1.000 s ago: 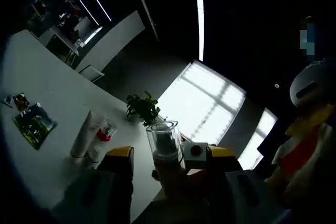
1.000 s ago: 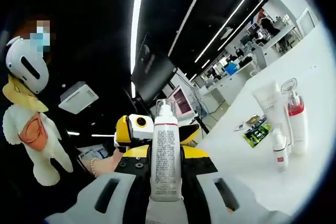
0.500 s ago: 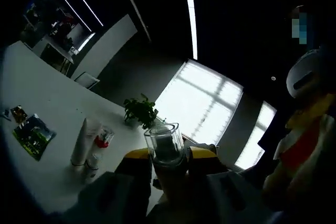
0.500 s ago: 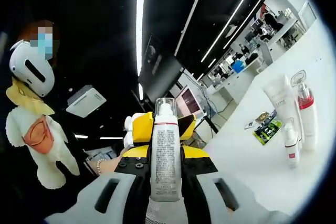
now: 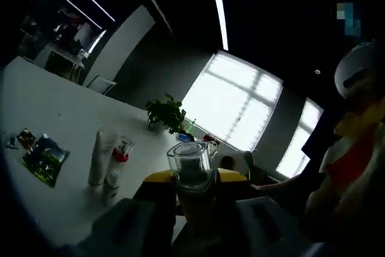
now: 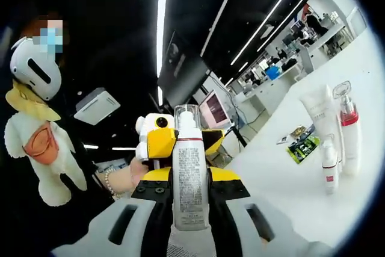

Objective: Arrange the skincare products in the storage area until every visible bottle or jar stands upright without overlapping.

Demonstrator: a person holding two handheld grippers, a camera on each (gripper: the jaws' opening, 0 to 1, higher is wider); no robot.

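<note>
Between the jaws of my right gripper [image 6: 190,224] stands a white spray bottle [image 6: 190,179] with a clear cap, clamped upright and lifted off the white table [image 6: 289,191]. My left gripper [image 5: 195,233] is clamped on a jar [image 5: 191,176] with a clear lid and dark inner cap, also held up in the air. On the table, well apart from both, a white tube [image 6: 319,121], a red-collared pump bottle [image 6: 347,130] and a small white bottle [image 6: 328,164] stand upright just beside each other. A green packet [image 5: 43,159] lies flat nearby.
</note>
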